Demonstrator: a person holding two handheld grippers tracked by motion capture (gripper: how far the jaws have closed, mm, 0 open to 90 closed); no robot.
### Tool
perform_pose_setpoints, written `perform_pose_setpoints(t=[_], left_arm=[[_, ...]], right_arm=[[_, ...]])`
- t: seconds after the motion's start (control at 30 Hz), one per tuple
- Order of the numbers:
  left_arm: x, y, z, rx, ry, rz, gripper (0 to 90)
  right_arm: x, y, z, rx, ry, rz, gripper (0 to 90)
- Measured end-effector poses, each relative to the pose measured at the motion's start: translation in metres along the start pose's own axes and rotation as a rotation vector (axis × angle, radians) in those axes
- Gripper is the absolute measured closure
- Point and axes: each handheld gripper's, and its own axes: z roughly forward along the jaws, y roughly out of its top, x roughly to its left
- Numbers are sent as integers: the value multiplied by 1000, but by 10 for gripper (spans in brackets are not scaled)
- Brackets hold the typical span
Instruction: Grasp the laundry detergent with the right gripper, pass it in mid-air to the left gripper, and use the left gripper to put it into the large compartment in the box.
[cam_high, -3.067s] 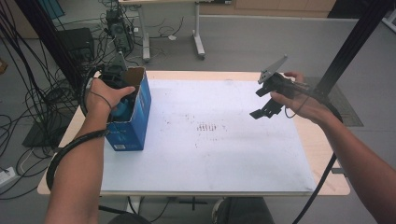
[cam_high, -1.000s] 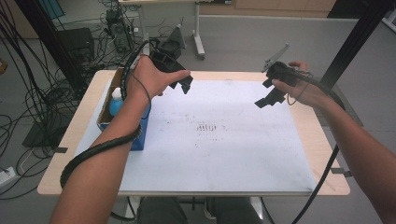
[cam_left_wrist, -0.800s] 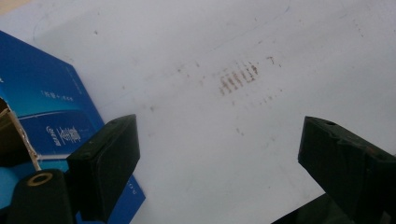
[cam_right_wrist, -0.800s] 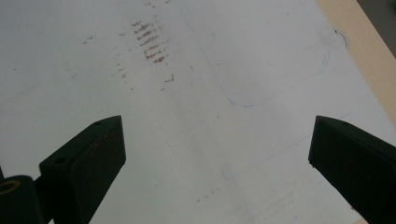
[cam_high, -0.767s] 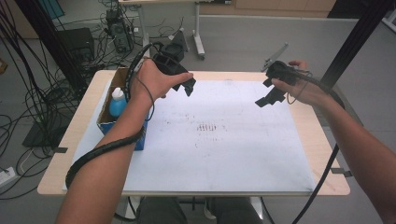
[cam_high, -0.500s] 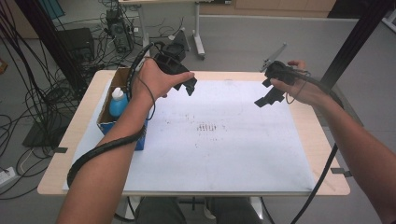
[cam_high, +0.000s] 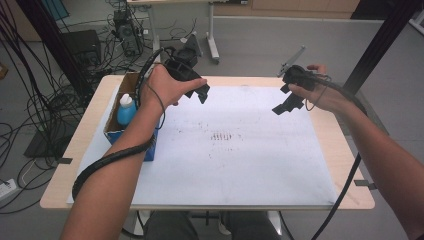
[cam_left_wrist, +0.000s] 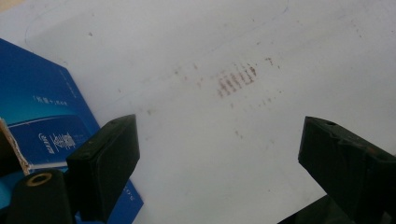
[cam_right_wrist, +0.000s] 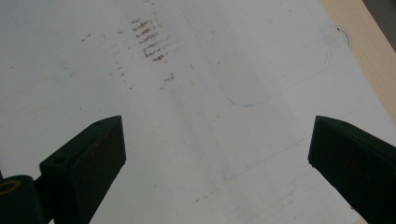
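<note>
Nearest the person, the front half of the desk (cam_high: 345, 200) is covered by a white sheet (cam_high: 240, 170) with nothing standing on it; both forearms cross it from the bottom edge of the high view. Midway across the sheet lies a patch of short brown smudges (cam_high: 222, 136), which the left gripper view (cam_left_wrist: 236, 79) and the right gripper view (cam_right_wrist: 148, 39) both look down on. At the left edge of the desk stands an open blue box (cam_high: 116, 134), its printed blue side at the left of the left gripper view (cam_left_wrist: 42, 121), and inside it sits a blue bottle (cam_high: 126, 111) with a white cap, upright. Farther back, the left gripper (cam_high: 202, 94) hangs over the far left part of the sheet, just right of the box and apart from it, its jaws spread wide with only bare sheet between them (cam_left_wrist: 219, 154). Across from it, the right gripper (cam_high: 284, 104) is held over the far right part of the sheet, well apart from the box; its jaws are also spread wide and grasp nothing (cam_right_wrist: 217, 144). A thin blue outline (cam_right_wrist: 280, 84) is drawn on the sheet beyond the right gripper's jaws. Behind the desk, cables (cam_high: 45, 100) lie on the floor.
</note>
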Motion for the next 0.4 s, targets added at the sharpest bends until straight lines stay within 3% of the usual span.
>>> perform_pose_setpoints(t=[0.4], left_arm=[[-2, 1, -2, -7, -3, 2, 129]], right_arm=[[0, -1, -2, -3, 0, 0, 41]])
